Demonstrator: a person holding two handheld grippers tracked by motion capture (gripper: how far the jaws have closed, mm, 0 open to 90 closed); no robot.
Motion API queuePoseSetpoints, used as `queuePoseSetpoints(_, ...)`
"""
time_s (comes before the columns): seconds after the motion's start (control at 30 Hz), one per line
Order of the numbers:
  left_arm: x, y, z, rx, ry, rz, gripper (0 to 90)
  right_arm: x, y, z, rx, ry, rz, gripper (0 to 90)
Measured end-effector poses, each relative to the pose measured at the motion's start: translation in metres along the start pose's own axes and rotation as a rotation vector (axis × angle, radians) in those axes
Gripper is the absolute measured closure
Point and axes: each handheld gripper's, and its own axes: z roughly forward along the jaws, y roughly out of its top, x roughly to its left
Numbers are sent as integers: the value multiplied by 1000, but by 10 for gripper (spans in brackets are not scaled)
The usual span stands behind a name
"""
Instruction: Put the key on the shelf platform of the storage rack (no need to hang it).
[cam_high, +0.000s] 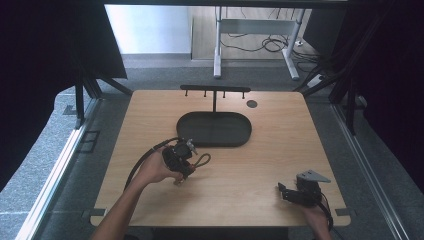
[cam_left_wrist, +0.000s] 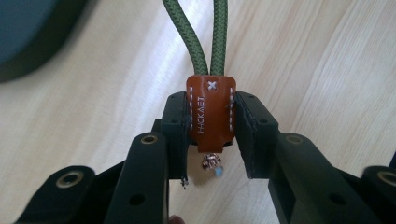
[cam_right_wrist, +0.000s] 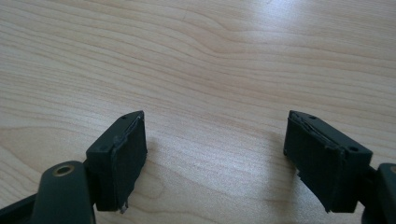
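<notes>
Left gripper view gives me the best look: the brown leather tab (cam_left_wrist: 211, 112) of the key strap sits squarely between my left gripper's (cam_left_wrist: 211, 122) jaws, which are closed narrow on it from both sides, stitching and lettering facing the camera. The green cord loop (cam_left_wrist: 201, 35) runs up and away from the tab, lying over the wooden table (cam_left_wrist: 327, 70), and a small bit of metal hardware (cam_left_wrist: 211, 163) hangs below the tab, too small for me to make out properly. From the high view I see the strap (cam_high: 200, 161) near the front left of the table, loop trailing to the right of my left gripper (cam_high: 181, 156), just short of the dark oval tray (cam_high: 214, 129). Behind the tray stands a black rack (cam_high: 215, 90) with small pegs along its bar. My guess is the loop belongs on one of those pegs, so I want to keep this pinch firm on the leather, not the cord, lift straight so the loop hangs open, and bring it over the tray without snagging the rim. The tab looks smooth, so it could slip if I twist. My right gripper (cam_high: 294, 192) rests at the front right corner, well apart, and the right gripper view shows its jaws standing wide with only bare wood between them, ready to spread the loop if needed
</notes>
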Motion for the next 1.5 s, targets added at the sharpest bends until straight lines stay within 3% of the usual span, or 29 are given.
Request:
queuePoseSetpoints(0.43, 18, 15, -20, -34, 10, -24, 673, 0, 0, 0, -2, 1, 1, 212)
queuePoseSetpoints(0.93, 36, 40, -32, -58, 16, -34, 673, -1, 0, 0, -3, 4, 5, 212)
queuePoseSetpoints(1.33, 58, 52, -36, -94, 11, -82, 674, -1, 0, 0, -3, 3, 5, 212)
queuePoseSetpoints(1.5, 68, 61, -41, -85, 28, -77, 674, -1, 0, 0, -3, 4, 5, 212)
